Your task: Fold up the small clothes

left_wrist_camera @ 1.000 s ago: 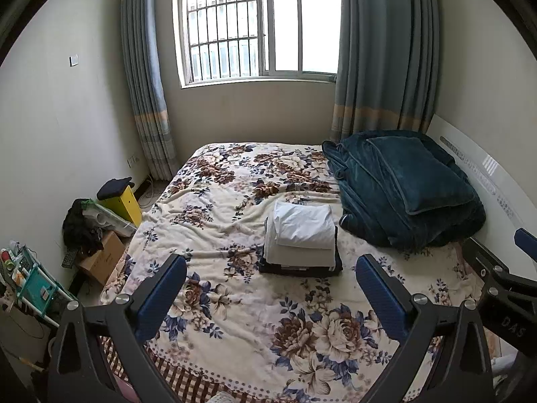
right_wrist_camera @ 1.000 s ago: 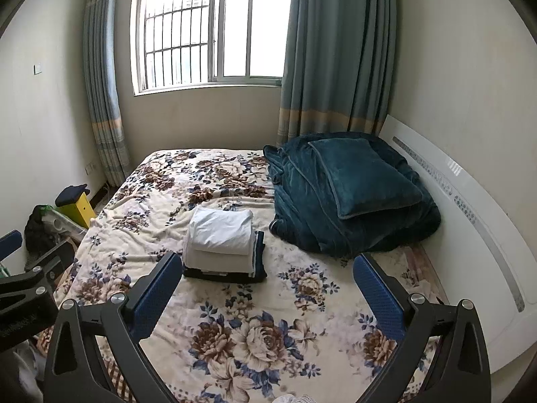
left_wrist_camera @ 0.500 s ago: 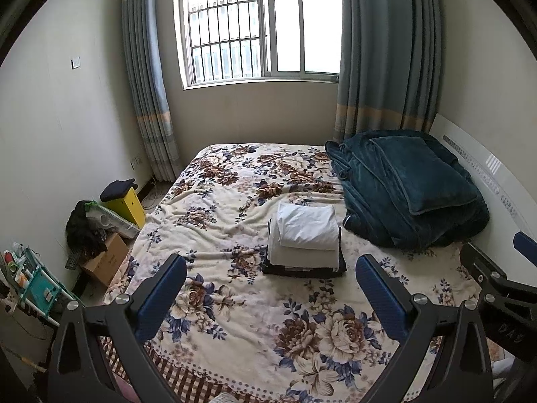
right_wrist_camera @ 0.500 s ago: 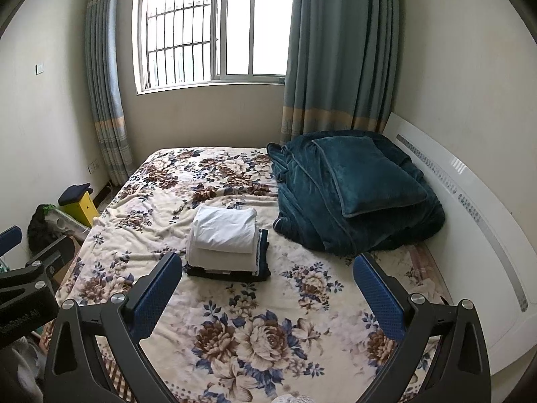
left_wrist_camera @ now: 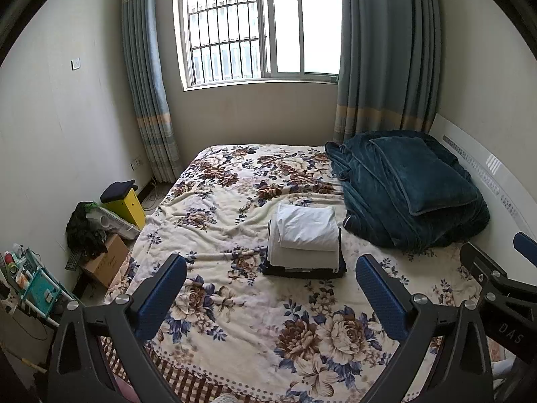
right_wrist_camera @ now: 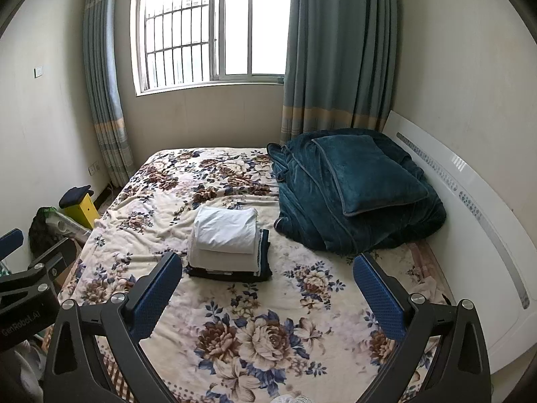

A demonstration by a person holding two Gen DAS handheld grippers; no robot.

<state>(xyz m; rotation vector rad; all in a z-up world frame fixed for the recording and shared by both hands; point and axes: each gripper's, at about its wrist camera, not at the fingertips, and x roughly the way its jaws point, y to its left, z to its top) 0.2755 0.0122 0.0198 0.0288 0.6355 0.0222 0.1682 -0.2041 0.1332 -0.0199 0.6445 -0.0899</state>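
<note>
A neat stack of folded clothes (left_wrist_camera: 305, 238), white pieces on top of a dark one, lies in the middle of the floral bed (left_wrist_camera: 235, 302); it also shows in the right wrist view (right_wrist_camera: 226, 238). My left gripper (left_wrist_camera: 272, 295) is open and empty, held above the bed's near edge, short of the stack. My right gripper (right_wrist_camera: 268, 292) is open and empty, also back from the stack. The right gripper's body shows at the right edge of the left wrist view (left_wrist_camera: 496, 288), and the left gripper's body at the left edge of the right wrist view (right_wrist_camera: 30, 275).
A dark teal quilt with a pillow (left_wrist_camera: 409, 188) is heaped at the bed's far right by the white headboard (right_wrist_camera: 470, 201). A yellow box (left_wrist_camera: 126, 201), a cardboard box (left_wrist_camera: 104, 263) and a teal rack (left_wrist_camera: 33, 288) stand on the floor to the left. A window (left_wrist_camera: 258, 27) is behind.
Both grippers have drawn back and risen slightly from the bed; the stack looks a little smaller and farther. Both stay open and empty.
</note>
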